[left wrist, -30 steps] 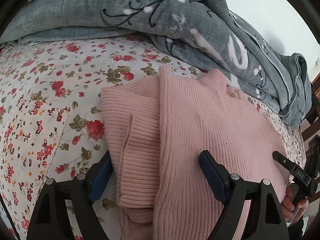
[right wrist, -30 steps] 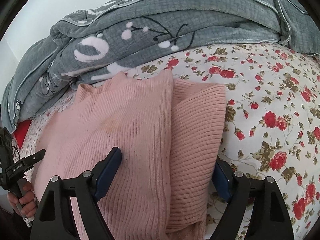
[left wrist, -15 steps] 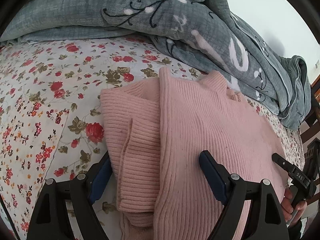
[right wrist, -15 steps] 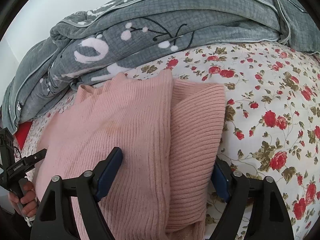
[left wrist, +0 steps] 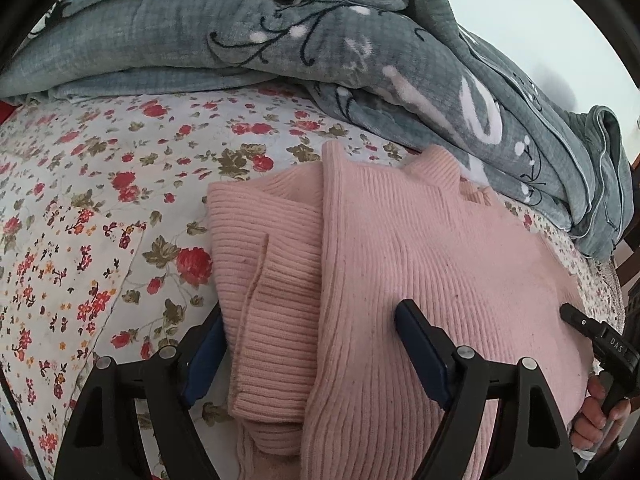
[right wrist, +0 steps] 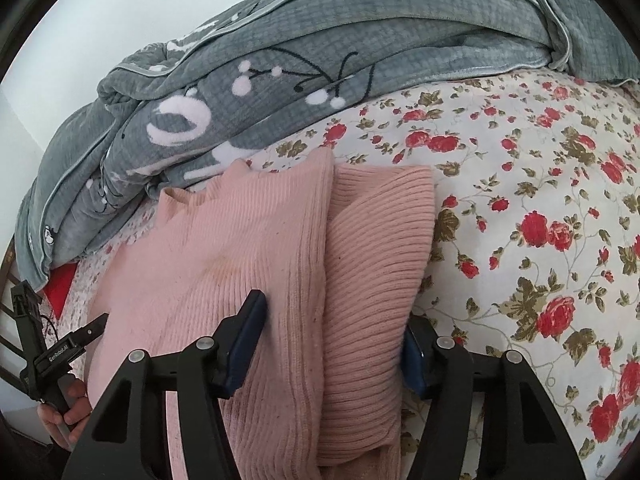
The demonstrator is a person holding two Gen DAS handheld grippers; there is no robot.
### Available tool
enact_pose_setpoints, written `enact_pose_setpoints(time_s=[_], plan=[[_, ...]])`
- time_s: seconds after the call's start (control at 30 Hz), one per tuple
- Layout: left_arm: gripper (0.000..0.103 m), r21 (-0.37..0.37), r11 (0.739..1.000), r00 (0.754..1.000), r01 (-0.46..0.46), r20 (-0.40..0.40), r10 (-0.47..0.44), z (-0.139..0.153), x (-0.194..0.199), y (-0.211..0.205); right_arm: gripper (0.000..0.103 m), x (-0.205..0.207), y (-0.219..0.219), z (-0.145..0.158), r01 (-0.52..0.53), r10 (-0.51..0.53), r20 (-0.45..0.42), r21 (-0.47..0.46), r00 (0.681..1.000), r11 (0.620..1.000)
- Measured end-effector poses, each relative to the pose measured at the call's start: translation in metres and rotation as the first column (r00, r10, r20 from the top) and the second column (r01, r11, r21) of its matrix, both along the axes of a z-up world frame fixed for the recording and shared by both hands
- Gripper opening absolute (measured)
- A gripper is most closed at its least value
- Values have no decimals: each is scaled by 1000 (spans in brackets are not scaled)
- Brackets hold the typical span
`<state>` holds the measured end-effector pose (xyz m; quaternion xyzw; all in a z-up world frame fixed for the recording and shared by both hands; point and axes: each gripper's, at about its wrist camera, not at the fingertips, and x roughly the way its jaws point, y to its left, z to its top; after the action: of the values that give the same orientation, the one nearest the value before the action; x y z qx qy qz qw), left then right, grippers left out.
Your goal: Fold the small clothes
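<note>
A pink ribbed sweater (left wrist: 420, 264) lies on the flowered bedsheet (left wrist: 100, 208), its sleeves folded in along both sides. My left gripper (left wrist: 308, 356) is open, its fingers straddling the folded left side near the hem. My right gripper (right wrist: 332, 340) is open and straddles the folded right side of the sweater (right wrist: 280, 264). The sweater's collar points away, toward the blanket. Each view shows the other gripper at its outer edge, held in a hand.
A bunched grey blanket (left wrist: 280, 40) with white patterns lies along the far side of the bed, also in the right wrist view (right wrist: 320, 64). Flowered sheet (right wrist: 540, 220) extends to the right. A red item (right wrist: 60, 288) shows at the bed's left edge.
Both grippers have pulled back slightly and risen a little; the sweater looks unmoved and both grippers stay open.
</note>
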<state>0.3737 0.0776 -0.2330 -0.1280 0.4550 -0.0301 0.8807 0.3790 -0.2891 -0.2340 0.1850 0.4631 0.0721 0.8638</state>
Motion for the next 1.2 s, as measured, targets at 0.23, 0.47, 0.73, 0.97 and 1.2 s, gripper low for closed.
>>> enact_pose_setpoints(time_s=[0.23, 0.47, 0.73, 0.97, 1.2], plan=[[81, 7, 1000, 1000, 3, 8, -3, -1, 1, 0, 61, -1, 5, 1, -5, 6, 5, -39, 1000, 999], [81, 5, 1000, 1000, 4, 10, -4, -1, 1, 0, 61, 0, 5, 0, -7, 7, 5, -38, 1000, 999], [36, -304, 952, 998, 26, -46, -42, -4, 5, 44, 68, 16, 6, 1, -131, 130, -38, -23, 991, 991], [24, -379, 926, 993, 3, -104, -46, -6, 15, 45, 28, 20, -3, -5, -151, 162, -65, 144, 985, 978], [21, -402, 915, 989, -29, -144, -33, 16, -17, 37, 24, -11, -20, 7, -100, 123, -77, 253, 989, 962]])
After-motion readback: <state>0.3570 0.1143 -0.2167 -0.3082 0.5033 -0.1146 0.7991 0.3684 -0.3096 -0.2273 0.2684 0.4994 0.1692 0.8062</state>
